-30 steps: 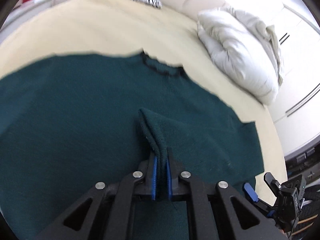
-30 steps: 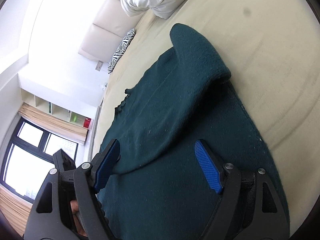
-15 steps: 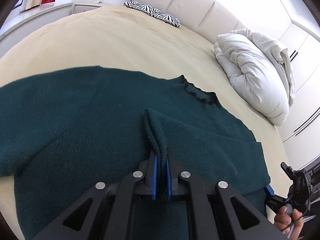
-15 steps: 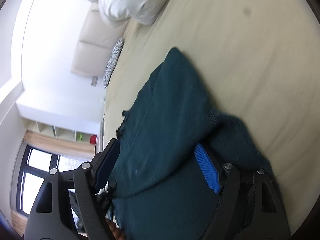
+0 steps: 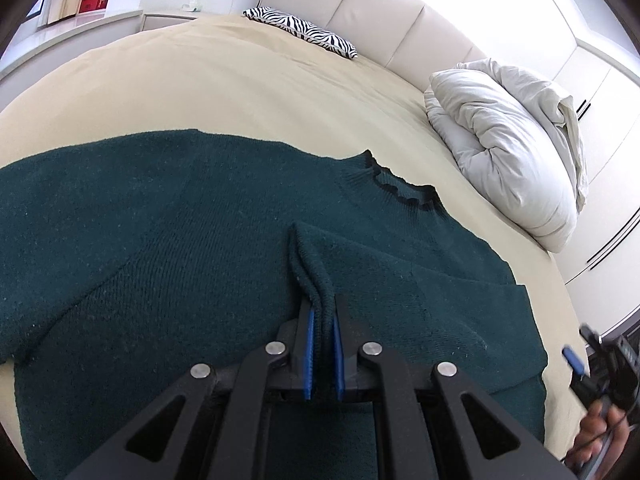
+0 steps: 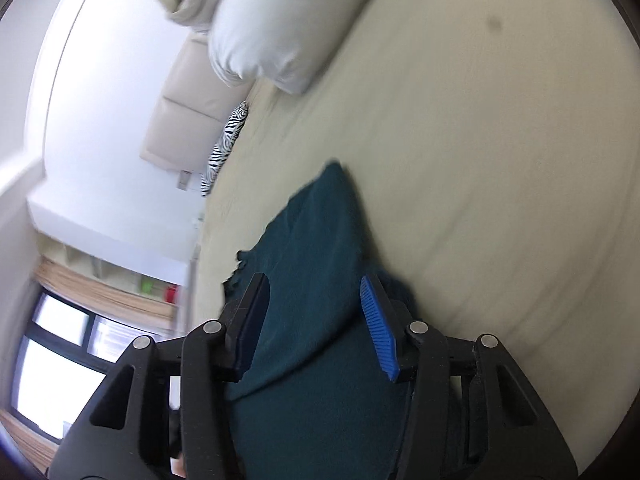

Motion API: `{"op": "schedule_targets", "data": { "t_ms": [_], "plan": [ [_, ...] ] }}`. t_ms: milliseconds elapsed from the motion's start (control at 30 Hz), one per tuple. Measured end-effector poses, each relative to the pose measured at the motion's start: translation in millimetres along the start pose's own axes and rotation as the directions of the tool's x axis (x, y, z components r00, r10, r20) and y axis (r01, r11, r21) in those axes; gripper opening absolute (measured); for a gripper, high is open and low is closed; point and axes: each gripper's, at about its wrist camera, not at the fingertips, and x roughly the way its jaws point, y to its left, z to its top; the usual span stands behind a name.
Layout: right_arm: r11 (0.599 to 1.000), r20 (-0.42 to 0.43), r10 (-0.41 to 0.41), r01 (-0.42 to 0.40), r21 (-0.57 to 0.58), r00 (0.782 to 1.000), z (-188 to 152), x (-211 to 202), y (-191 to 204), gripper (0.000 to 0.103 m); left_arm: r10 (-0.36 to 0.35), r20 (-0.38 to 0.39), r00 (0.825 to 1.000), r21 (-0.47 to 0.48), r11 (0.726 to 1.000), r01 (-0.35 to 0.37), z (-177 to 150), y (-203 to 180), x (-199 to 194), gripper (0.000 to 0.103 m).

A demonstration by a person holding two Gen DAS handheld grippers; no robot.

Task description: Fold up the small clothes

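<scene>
Left wrist view, read from its left edge: a dark green sweater (image 5: 168, 240) lies spread flat on a cream bed (image 5: 240, 92), one sleeve running off toward the left, its dark-trimmed collar (image 5: 400, 188) pointing up the bed. At the middle, the left gripper (image 5: 321, 316) has its jaws clamped together on a pinched ridge of the knit, which stands up in a narrow fold (the blue pads press it from both sides). Beyond it, a zebra-striped pillow (image 5: 304, 36) sits against the padded headboard (image 5: 380, 12), and further right a rumpled white duvet (image 5: 512, 148) is heaped on the bed, apart from the sweater. At the far right edge, a hand (image 5: 596, 436) holds the right gripper (image 5: 576, 360), just beside the sweater's lower right corner. Right wrist view, blurred: a window (image 6: 56, 364) at lower left, then the right gripper (image 6: 316, 320) with a folded edge of the sweater (image 6: 316, 360) lying between its jaws; these have just been closing but stand apart, and neither pad clearly presses the cloth. To the right is bare bed (image 6: 500, 160).
</scene>
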Motion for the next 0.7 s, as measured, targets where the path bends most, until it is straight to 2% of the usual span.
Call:
{"op": "schedule_targets", "data": {
  "t_ms": [67, 200, 300, 367, 400, 467, 600, 700],
  "plan": [
    [0.994, 0.026, -0.069, 0.071, -0.085, 0.997, 20, 10, 18, 0.047, 0.002, 0.002, 1.0, 0.002, 1.0, -0.002, -1, -1, 0, 0.009],
    [0.959, -0.038, -0.181, 0.168, -0.229, 0.983, 53, 67, 40, 0.047, 0.008, 0.009, 1.0, 0.014, 1.0, -0.008, -2, -3, 1, 0.009],
    [0.928, -0.109, -0.265, 0.223, -0.299, 0.958, 62, 114, 42, 0.044, 0.007, 0.013, 1.0, 0.016, 1.0, -0.008, -2, -3, 1, 0.009],
    [0.904, -0.115, -0.316, 0.263, -0.338, 0.942, 61, 132, 39, 0.019, 0.01, 0.019, 1.0, 0.019, 1.0, -0.01, -1, -5, -2, 0.009],
    [0.887, -0.088, -0.343, 0.291, -0.359, 0.935, 61, 135, 40, 0.015, 0.012, 0.023, 1.0, 0.023, 1.0, -0.012, 1, -6, -3, 0.009],
    [0.884, -0.065, -0.342, 0.297, -0.36, 0.938, 59, 131, 36, 0.007, 0.014, 0.043, 0.999, 0.03, 0.999, -0.015, 4, -10, -7, 0.009],
    [0.872, 0.007, -0.335, 0.313, -0.377, 0.942, 49, 113, 38, 0.006, 0.033, 0.053, 0.998, 0.048, 0.998, -0.035, 5, -13, -4, 0.009],
    [0.882, 0.016, -0.34, 0.325, -0.341, 0.94, 48, 115, 30, 0.006, 0.023, 0.037, 0.999, 0.023, 0.999, -0.024, 2, -2, 5, 0.012]
  ]
}}
